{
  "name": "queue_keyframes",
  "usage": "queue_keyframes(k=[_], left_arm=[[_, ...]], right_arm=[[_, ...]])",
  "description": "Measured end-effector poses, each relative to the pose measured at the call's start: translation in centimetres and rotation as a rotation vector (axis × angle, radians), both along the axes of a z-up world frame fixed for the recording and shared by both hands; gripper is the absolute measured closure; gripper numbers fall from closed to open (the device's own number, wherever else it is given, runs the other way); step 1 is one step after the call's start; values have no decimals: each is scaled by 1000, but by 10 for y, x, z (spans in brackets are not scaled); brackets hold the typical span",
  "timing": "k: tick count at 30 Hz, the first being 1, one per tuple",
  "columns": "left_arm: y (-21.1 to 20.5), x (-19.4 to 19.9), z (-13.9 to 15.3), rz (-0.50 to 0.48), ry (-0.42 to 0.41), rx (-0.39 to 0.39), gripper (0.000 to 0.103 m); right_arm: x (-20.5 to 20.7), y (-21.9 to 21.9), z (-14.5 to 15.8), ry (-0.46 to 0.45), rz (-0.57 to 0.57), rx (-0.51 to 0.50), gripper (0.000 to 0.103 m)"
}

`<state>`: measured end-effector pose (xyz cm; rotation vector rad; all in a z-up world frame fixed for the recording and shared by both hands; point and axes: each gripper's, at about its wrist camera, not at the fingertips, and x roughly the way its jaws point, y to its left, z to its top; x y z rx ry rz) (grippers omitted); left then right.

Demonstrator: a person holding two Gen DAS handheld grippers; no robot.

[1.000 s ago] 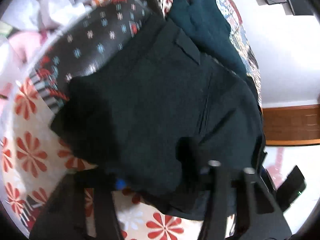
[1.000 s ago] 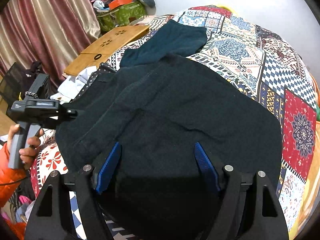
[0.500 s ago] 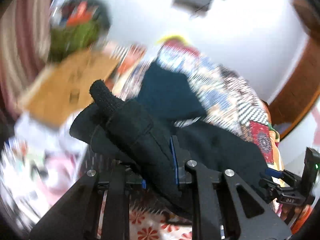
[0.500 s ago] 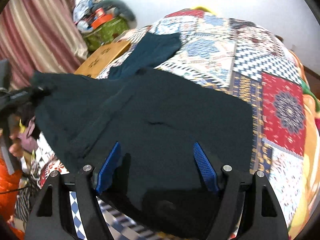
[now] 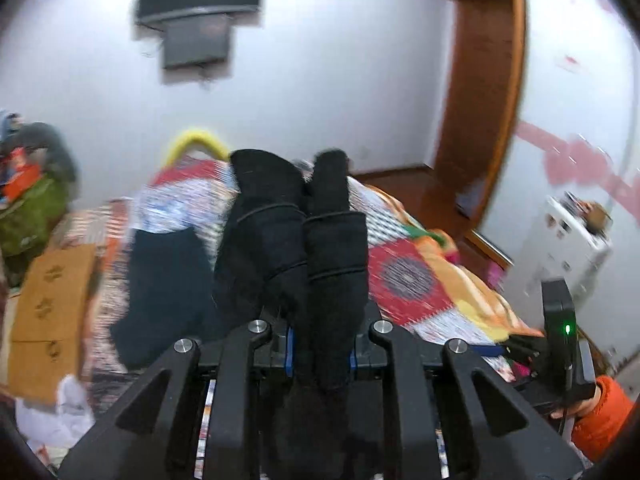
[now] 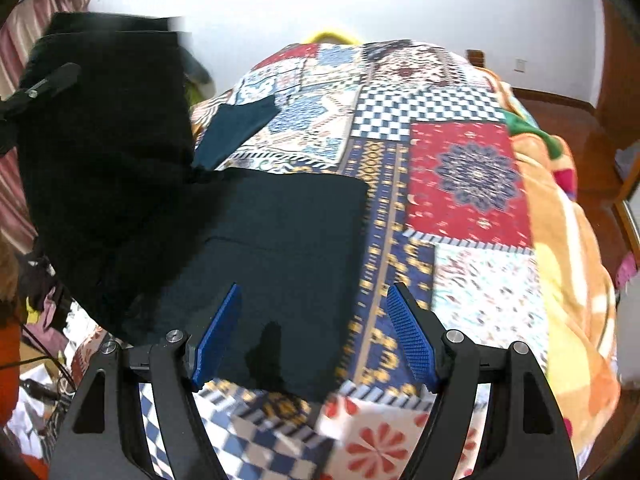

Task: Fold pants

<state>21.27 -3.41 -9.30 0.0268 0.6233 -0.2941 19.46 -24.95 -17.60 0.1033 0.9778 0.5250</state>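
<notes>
Black pants (image 6: 276,240) lie partly on the patchwork bed cover (image 6: 468,176). Their left part (image 6: 104,168) is lifted high in the air. My left gripper (image 5: 320,352) is shut on a bunched fold of the pants (image 5: 316,248), which sticks up between its fingers. That gripper also shows at the left of the right wrist view (image 6: 44,84), behind the raised cloth. My right gripper (image 6: 316,336) is open and empty, low over the near edge of the pants. It also shows at the right of the left wrist view (image 5: 560,344).
A second dark garment (image 6: 236,128) lies further up the bed. A wooden board (image 5: 48,312) and white clothes (image 5: 60,412) lie left of the bed. An orange blanket (image 6: 560,240) covers the bed's right side. A wooden door frame (image 5: 484,92) stands beyond.
My left gripper closed on the pants' edge and swung it up off the bed. The lifted part now hangs at the left. My right gripper stayed open and low.
</notes>
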Motion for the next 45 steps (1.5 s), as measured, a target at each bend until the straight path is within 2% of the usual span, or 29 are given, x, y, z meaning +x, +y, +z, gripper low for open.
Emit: queue_keyframes(k=[2,4,5,6,8,11,12,14,15,16,18,21,23,24,25,27,30,35,38,42,43,45], left_arm=[[-20,8,-21,-57,64,-9,85],[-39,13,-50,-117,161,-14,85],[-51,12,-68,-155,216,-2,85],[-59,11,-78,-173,237,13,85],[-76,6,-97,-217,276,70,85],[-91,-8,-109,-238,302,162,84],[-96,-11,-109,-242,313,180,81],[-98,-12,-109,-247,339,190,64],[-99,-10,-110,-241,357,172,47],[-96,-8,-108,-232,364,155,33],[-90,-7,-97,-224,344,108,30],[-79,-6,-75,-203,305,105,27],[-66,-3,-60,-173,262,108,20],[-55,1,-51,-146,228,113,14],[-47,4,-45,-123,202,124,8],[-26,16,-37,-68,152,172,4],[4,43,-37,-7,151,253,4],[44,94,-68,41,234,317,4],[56,122,-101,30,317,326,4],[52,147,-158,8,407,433,2],[54,149,-166,4,412,437,0],[63,150,-170,-6,403,384,0]], right_arm=[[-3,-11,-1,2,-22,0,31],[-6,-20,-3,7,-41,-1,31],[-8,-26,-5,12,-53,-2,31],[-10,-29,-7,17,-61,-1,31],[-15,-36,-12,27,-75,0,31],[-21,-44,-17,36,-92,-6,31],[-24,-46,-16,36,-98,-10,31],[-28,-50,-15,31,-111,-15,31],[-29,-52,-13,25,-115,-15,31],[-30,-53,-11,18,-119,-14,31],[-32,-54,-5,-1,-128,-12,31],[-31,-53,4,-25,-139,-5,31],[-30,-50,10,-40,-140,5,31],[-29,-48,14,-46,-136,12,31],[-28,-46,17,-53,-133,16,31],[-27,-39,23,-70,-124,28,31],[-24,-25,27,-82,-102,52,31],[-15,3,17,-54,-59,56,31],[-10,19,2,-19,-29,32,31],[-3,29,-19,36,-17,16,31],[-1,29,-23,51,-18,21,31],[2,27,-27,65,-24,29,30]])
